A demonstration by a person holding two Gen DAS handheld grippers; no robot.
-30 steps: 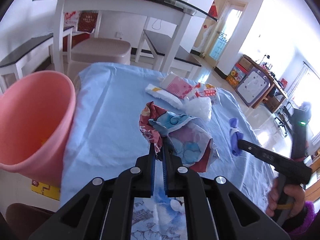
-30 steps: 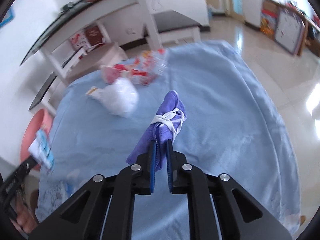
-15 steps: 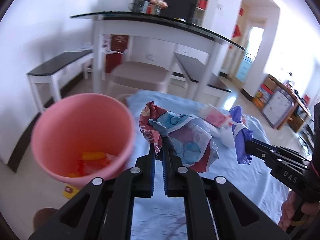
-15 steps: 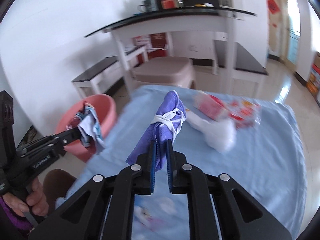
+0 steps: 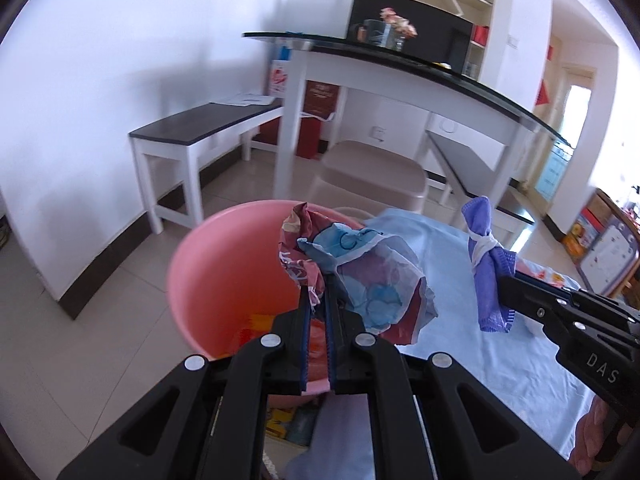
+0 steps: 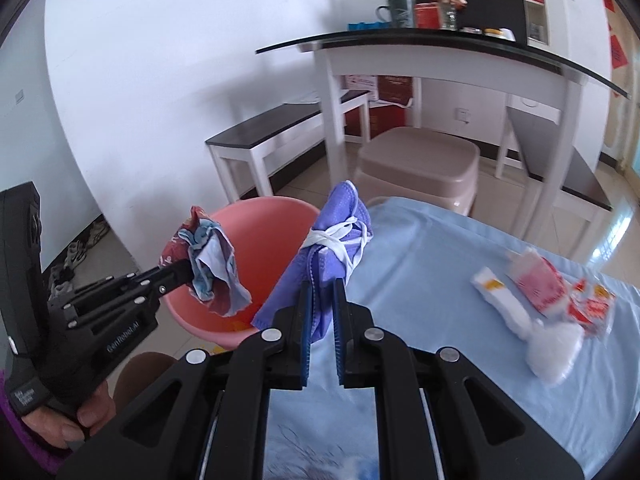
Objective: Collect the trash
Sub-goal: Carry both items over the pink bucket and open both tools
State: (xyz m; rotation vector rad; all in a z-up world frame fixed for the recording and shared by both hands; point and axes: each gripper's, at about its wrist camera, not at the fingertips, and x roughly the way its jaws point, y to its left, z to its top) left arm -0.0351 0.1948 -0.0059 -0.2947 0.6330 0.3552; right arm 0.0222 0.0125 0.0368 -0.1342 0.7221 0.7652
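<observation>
Bedding in pale blue [image 6: 440, 264] carries leftover wrappers [image 6: 548, 292] at its far side. Beside its edge stands the pink bucket [image 5: 224, 272]. Over it, the left gripper [image 5: 316, 300] pinches a crumpled printed wrapper [image 5: 360, 276]; the right gripper [image 6: 320, 292] clamps a purple tied mask [image 6: 332, 240] just beside the rim.

Beige stool [image 6: 420, 160] beside white bench [image 5: 200, 136]; mug [image 6: 400, 12] on counter [image 6: 440, 46].

Both tongs are raised side by side, pinched closed: left tongs [image 5: 316, 300] level, right tongs [image 6: 320, 292] just beside them.
</observation>
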